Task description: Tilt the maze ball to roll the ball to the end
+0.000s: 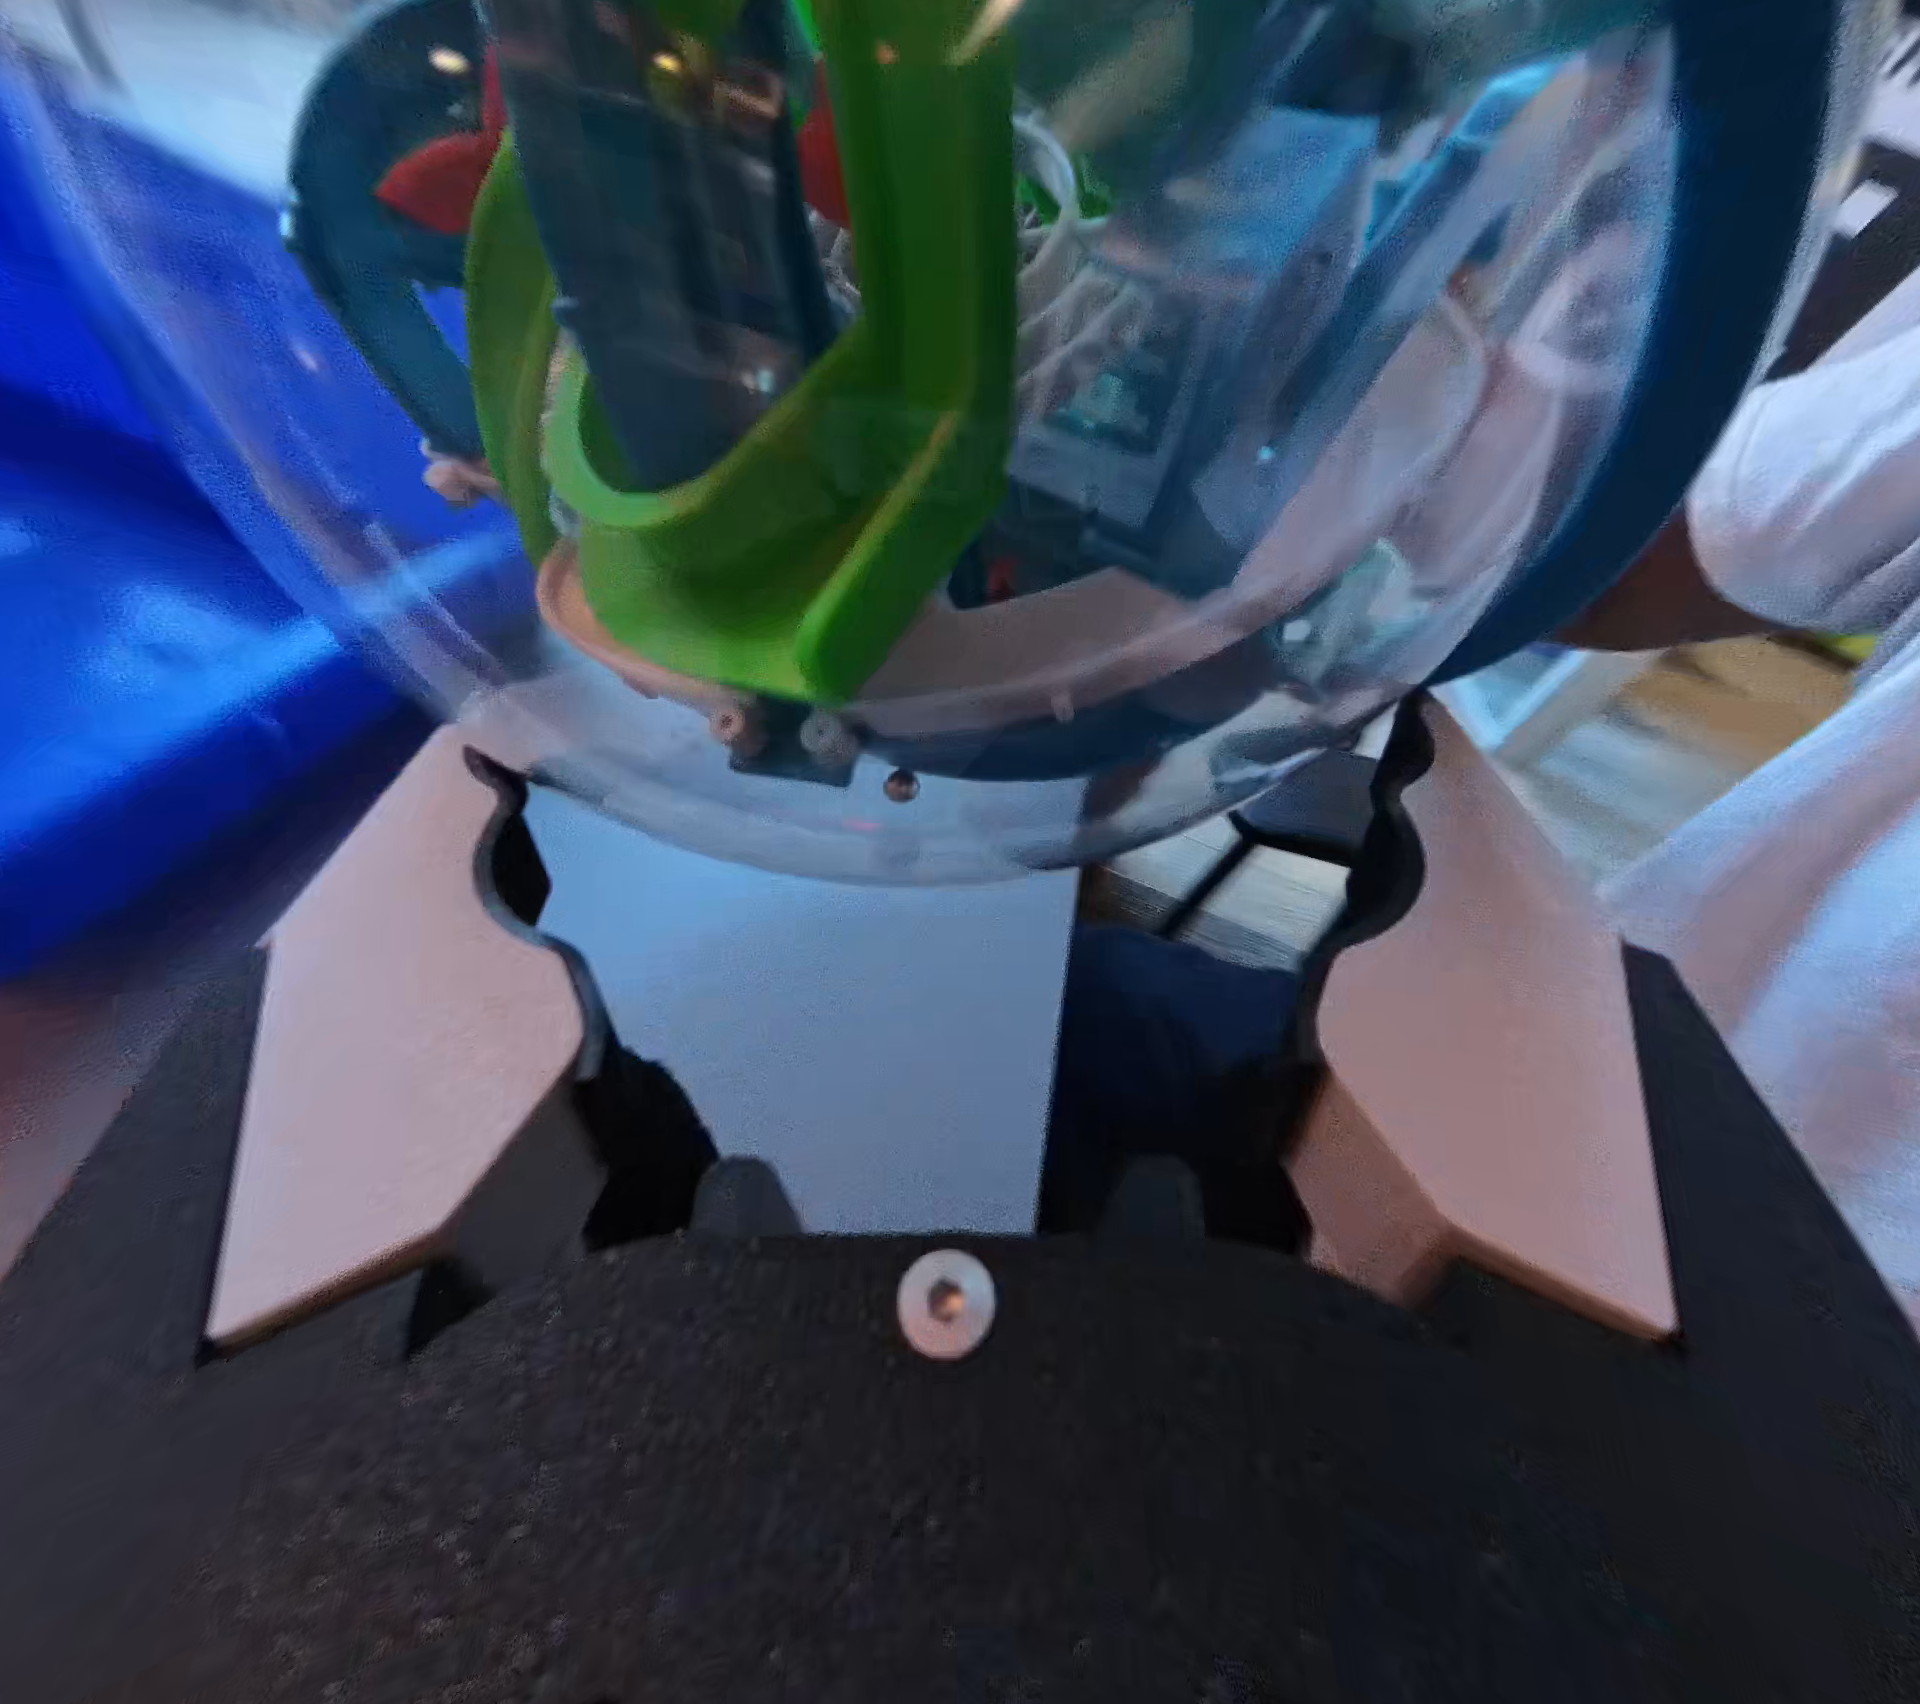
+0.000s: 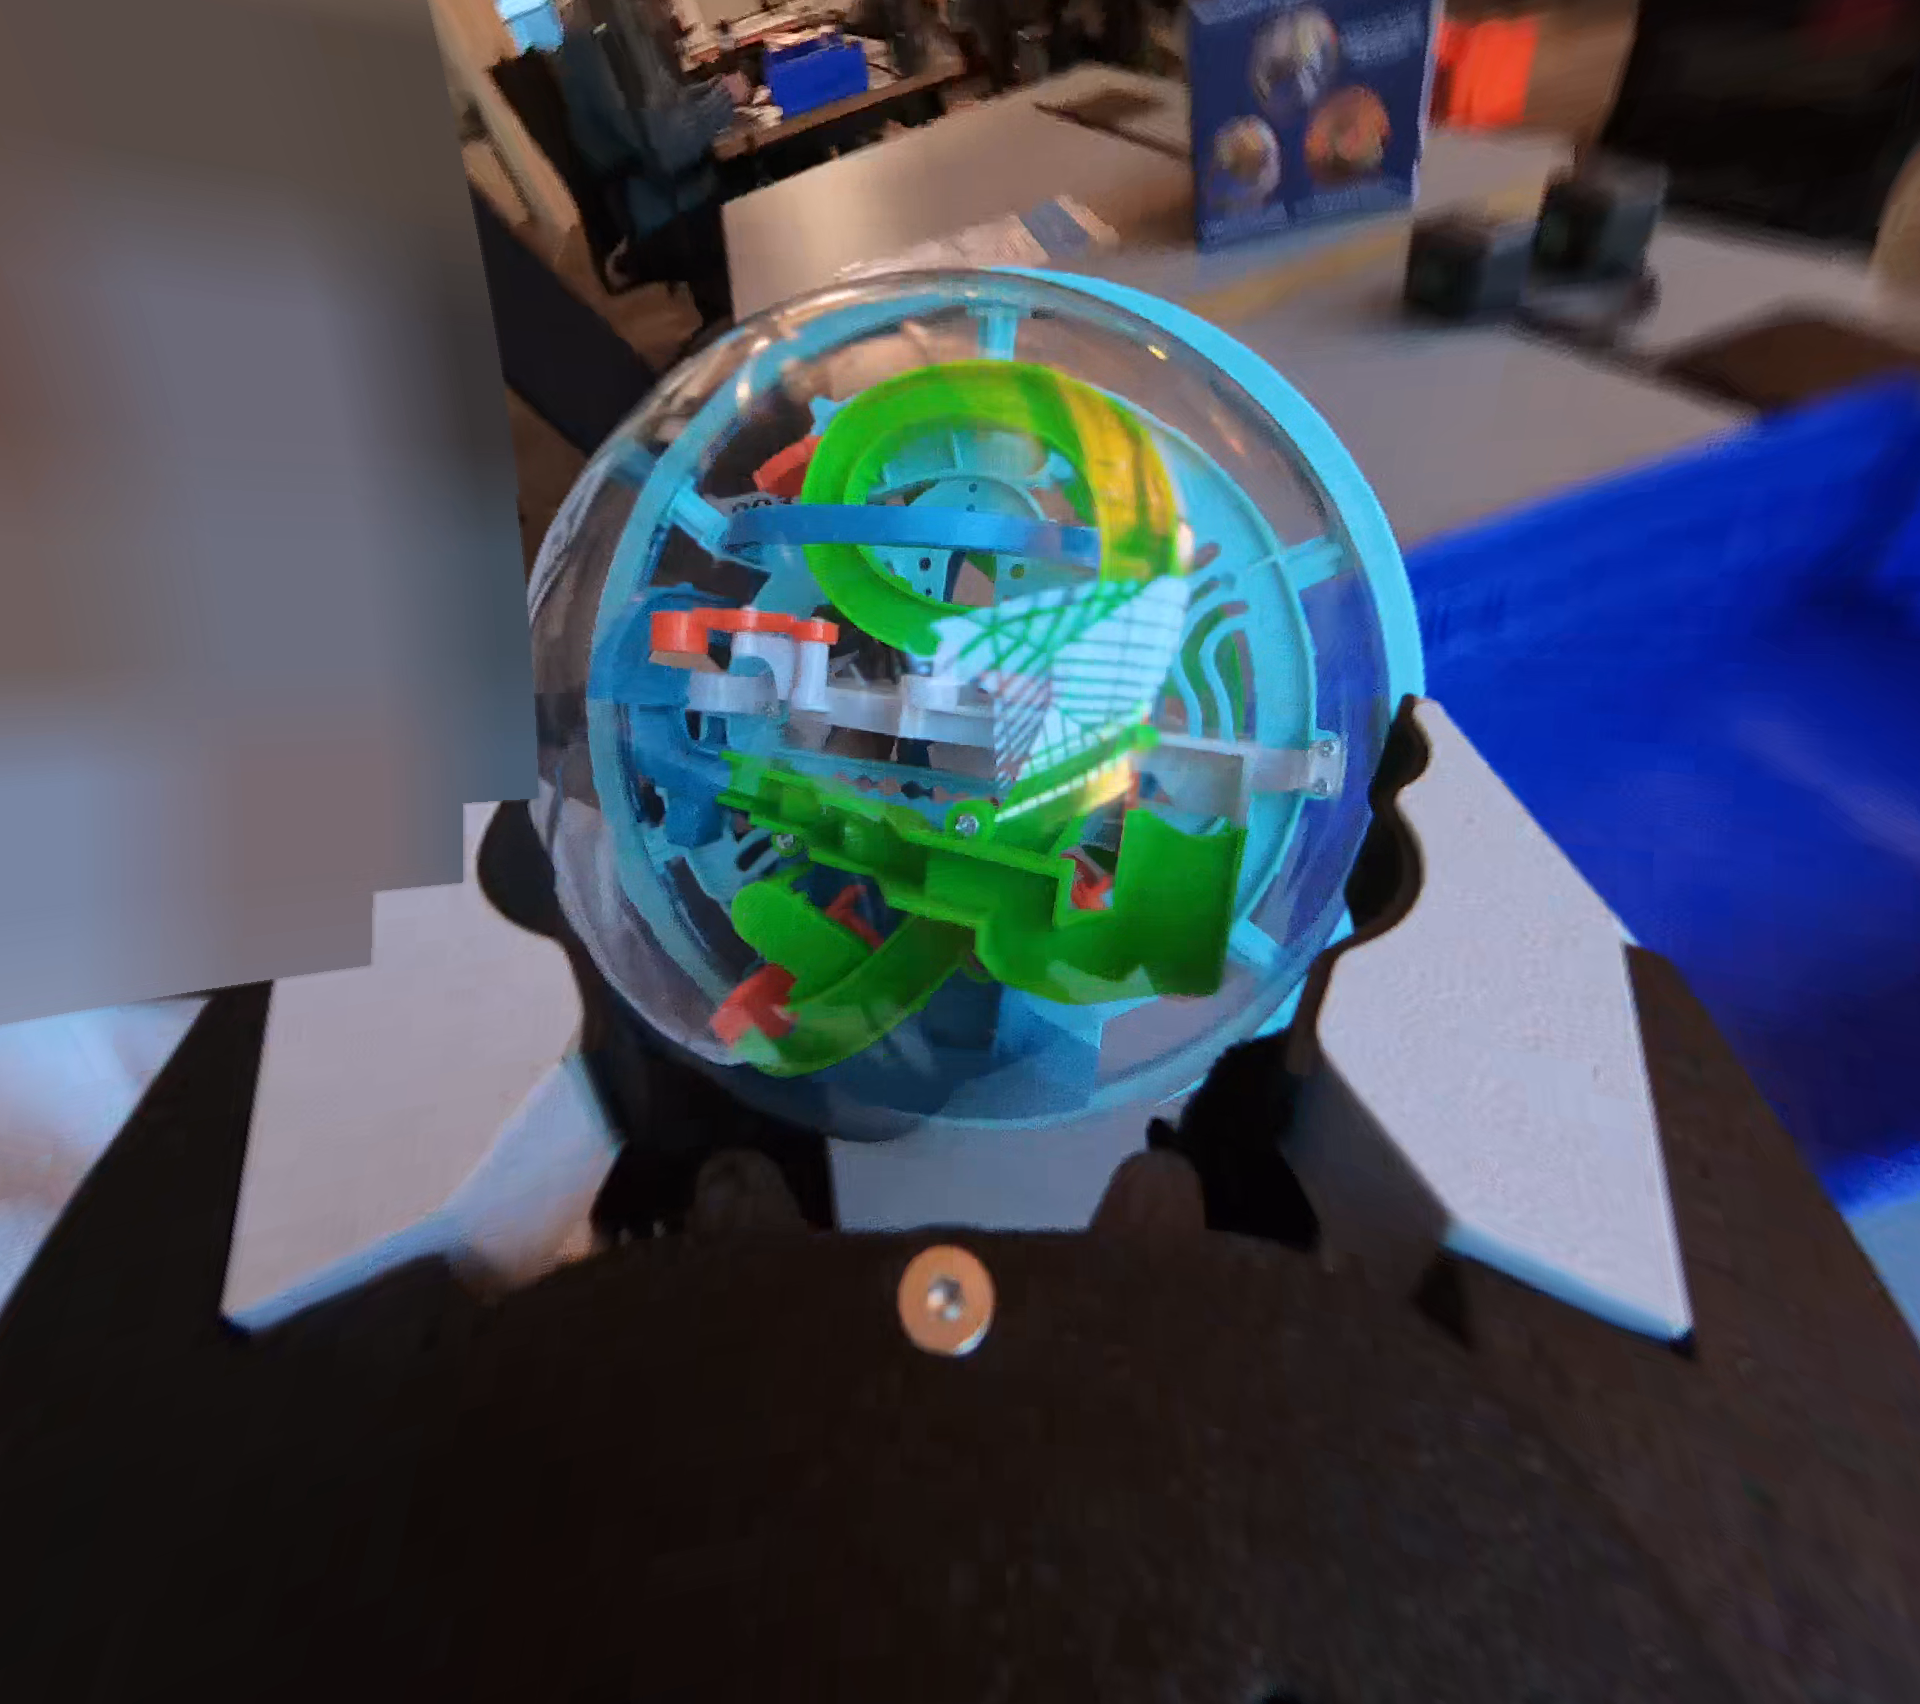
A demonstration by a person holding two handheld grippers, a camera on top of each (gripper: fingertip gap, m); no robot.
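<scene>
The maze ball (image 2: 966, 719) is a clear sphere with a light blue rim and green, blue, white and orange tracks inside. My right gripper (image 2: 951, 771) is shut on it, one finger on each side, and holds it up off the table. In the left wrist view the maze ball (image 1: 935, 304) fills the upper frame, very close. My left gripper (image 1: 945, 750) is open, with its fingertips just under the sphere's lower edge. A small steel ball (image 1: 899, 784) lies at the bottom of the shell, off the green track (image 1: 810, 532).
A blue cloth (image 2: 1714, 667) lies on the white table (image 2: 1299, 376) to the right, and shows at the left in the left wrist view (image 1: 125, 615). A blue printed box (image 2: 1309, 96) and small black boxes (image 2: 1538, 241) stand farther back. A white sleeve (image 1: 1818, 459) is at the right.
</scene>
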